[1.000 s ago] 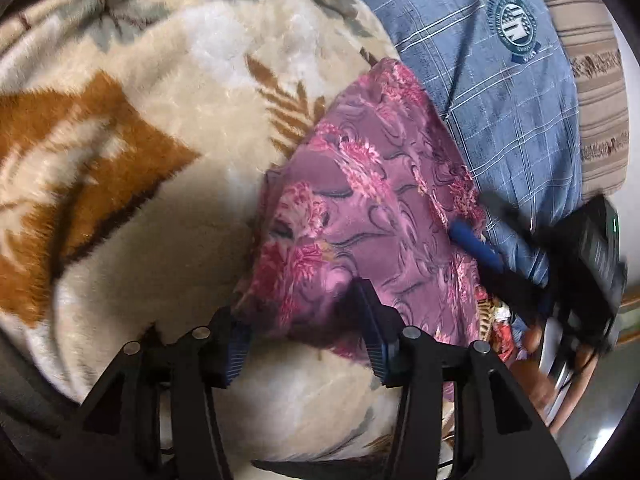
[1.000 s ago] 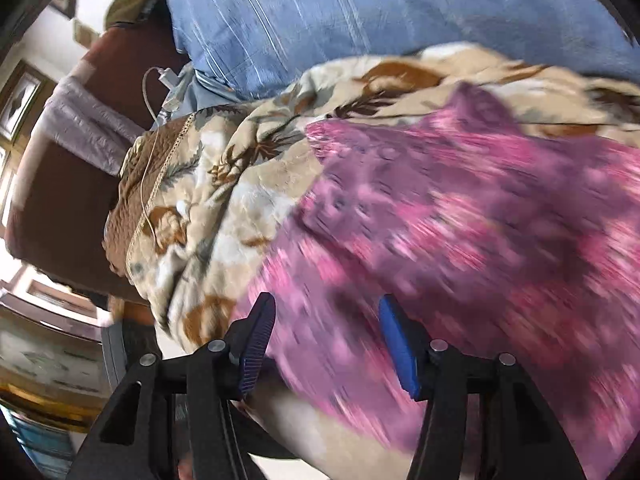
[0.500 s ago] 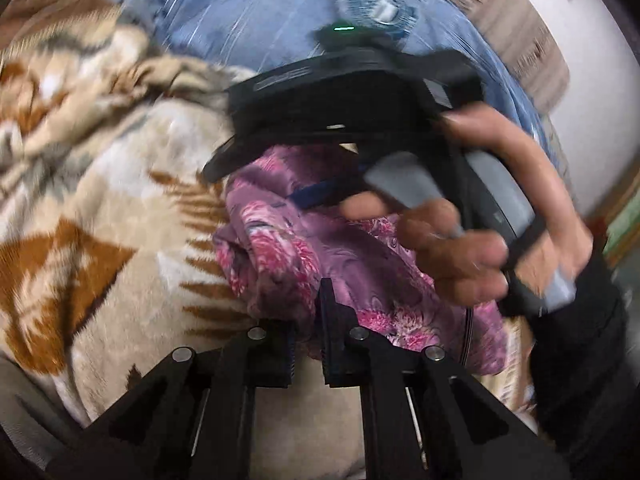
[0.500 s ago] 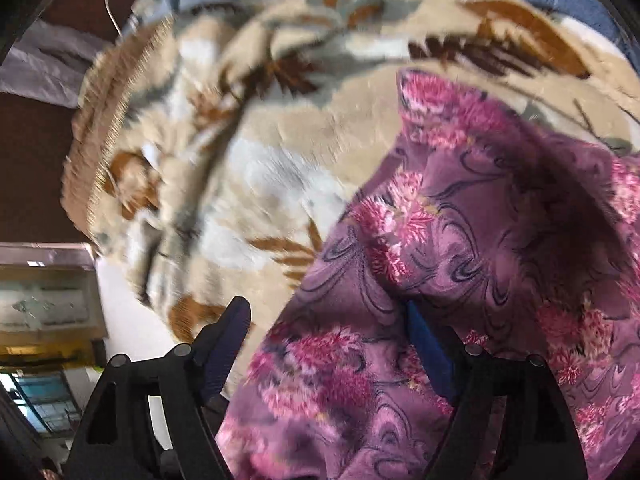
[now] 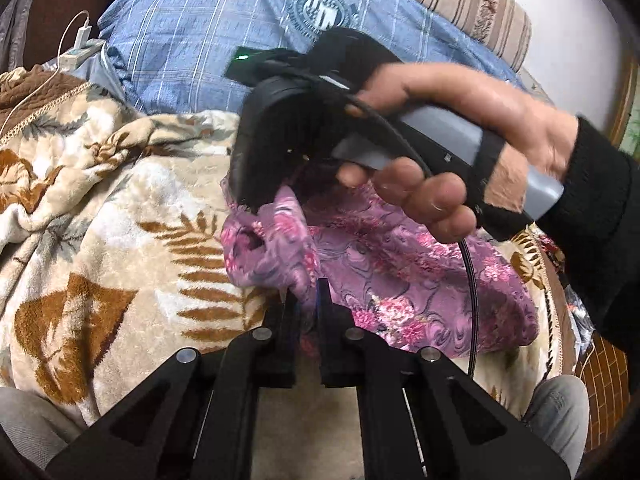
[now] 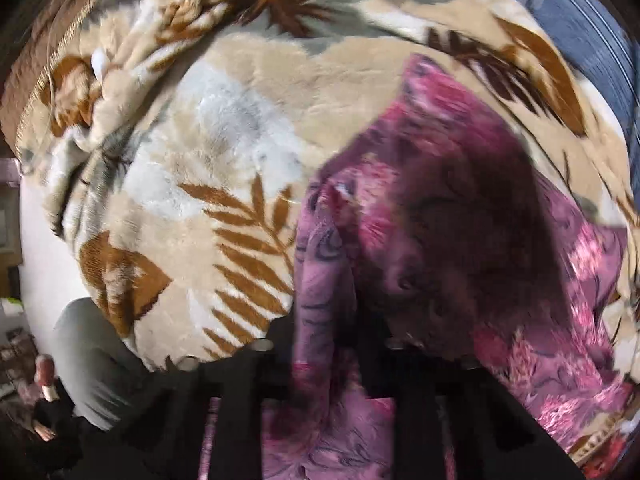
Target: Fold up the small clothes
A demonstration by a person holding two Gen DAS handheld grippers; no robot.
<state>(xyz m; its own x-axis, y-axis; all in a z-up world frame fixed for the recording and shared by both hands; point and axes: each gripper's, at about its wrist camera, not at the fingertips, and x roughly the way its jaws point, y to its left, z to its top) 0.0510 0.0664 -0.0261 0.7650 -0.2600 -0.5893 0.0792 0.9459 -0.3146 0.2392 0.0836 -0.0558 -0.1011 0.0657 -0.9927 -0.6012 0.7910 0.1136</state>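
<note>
— Where is the purple cloth [image 5: 400, 272] seen?
— It is spread on the leaf blanket [image 5: 120, 240], on the right part, with its near left edge bunched up.

— What is held by the left claw [image 5: 306, 300]?
— That bunched edge is pinched there; the two fingers are pressed together on it.

— And the right claw [image 6: 324, 344]?
— A fold of the cloth [image 6: 460, 240] is clamped between its fingers and is draped over them. The right hand [image 5: 460, 152] is seen above the cloth.

— Is open room seen?
— Bare blanket [image 6: 240, 140] is seen to the left of the cloth. A blue pillow [image 5: 224, 32] is laid at the far edge, with a white charger [image 5: 82, 38] beside it.
</note>
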